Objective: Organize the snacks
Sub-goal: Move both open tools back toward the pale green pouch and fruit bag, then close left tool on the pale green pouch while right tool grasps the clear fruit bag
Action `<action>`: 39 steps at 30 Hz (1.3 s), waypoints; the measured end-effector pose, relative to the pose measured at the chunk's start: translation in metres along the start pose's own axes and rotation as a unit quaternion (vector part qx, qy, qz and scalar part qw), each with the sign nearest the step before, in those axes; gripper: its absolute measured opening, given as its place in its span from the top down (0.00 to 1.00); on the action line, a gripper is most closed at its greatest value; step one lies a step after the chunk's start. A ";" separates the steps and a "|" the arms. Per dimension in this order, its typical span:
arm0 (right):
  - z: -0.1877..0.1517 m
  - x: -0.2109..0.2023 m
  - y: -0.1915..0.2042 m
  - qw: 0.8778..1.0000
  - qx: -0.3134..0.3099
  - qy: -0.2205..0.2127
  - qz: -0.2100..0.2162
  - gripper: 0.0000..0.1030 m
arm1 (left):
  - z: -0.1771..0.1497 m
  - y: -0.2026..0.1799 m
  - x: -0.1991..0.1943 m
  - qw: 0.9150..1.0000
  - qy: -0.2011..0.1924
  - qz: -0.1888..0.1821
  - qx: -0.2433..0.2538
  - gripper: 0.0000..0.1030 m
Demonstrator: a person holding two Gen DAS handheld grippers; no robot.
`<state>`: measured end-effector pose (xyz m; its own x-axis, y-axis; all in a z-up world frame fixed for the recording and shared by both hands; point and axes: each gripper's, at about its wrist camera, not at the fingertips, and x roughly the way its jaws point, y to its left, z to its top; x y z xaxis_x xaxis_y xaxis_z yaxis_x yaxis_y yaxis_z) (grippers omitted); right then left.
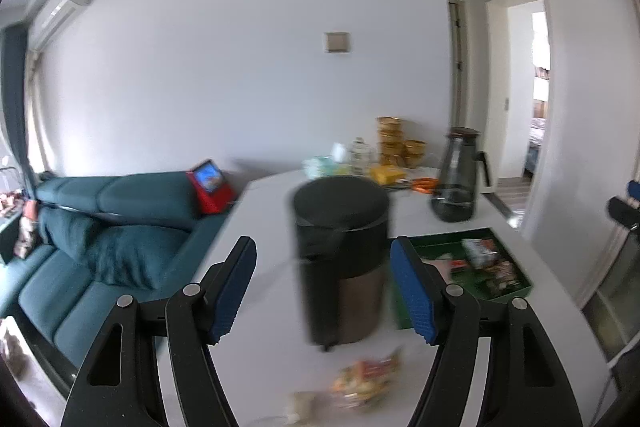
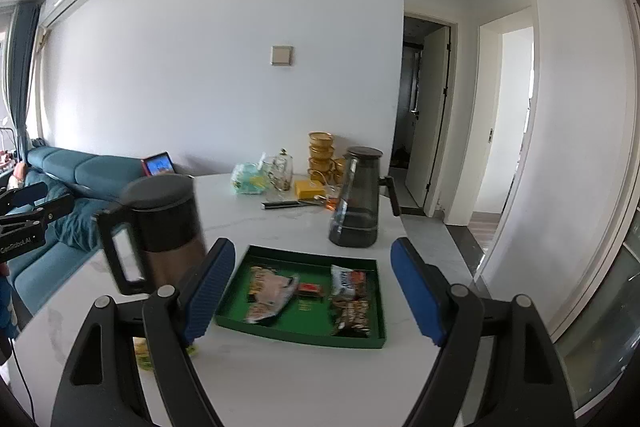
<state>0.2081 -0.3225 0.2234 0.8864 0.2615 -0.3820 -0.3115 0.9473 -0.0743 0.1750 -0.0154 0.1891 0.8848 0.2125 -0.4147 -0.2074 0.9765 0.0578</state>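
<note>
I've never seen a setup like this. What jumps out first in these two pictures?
Probably the green tray in the middle of the white table, with several snack packets lying in it. Just left of it stands a dark kettle with a big handle, and behind the tray a smoky glass jug. Blue-padded tool tips frame each view, the right tool open over the tray and the left tool open before the kettle.

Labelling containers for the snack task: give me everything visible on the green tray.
The green tray is a shallow, flat-bottomed rectangle with low upright walls, probably painted card or plastic. It sits flat on the white table, in front of the smoky glass pitcher and right of the dark kettle, touching neither. Inside lie a pale snack bag, a small red packet and two dark wrapped snacks. No hand-held gripper touches it.
</note>
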 end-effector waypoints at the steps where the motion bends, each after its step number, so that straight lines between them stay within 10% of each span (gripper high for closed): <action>1: 0.001 -0.005 0.006 1.000 0.001 -0.001 0.002 0.02 | -0.002 0.007 -0.002 1.000 0.001 0.004 0.000 0.36; 15: -0.046 -0.006 0.101 0.997 0.036 0.053 0.048 0.02 | -0.079 0.078 0.014 0.997 0.082 0.008 -0.005 0.30; 39: -0.150 0.121 0.181 0.965 0.124 0.219 0.071 0.01 | -0.199 0.043 0.110 0.969 0.242 -0.052 0.011 0.30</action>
<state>0.2074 -0.1473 0.0254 0.5942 0.3412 -0.7283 -0.2800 0.9367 0.2104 0.1805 0.0433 -0.0348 0.5998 0.0774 -0.7964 -0.1144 0.9934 0.0104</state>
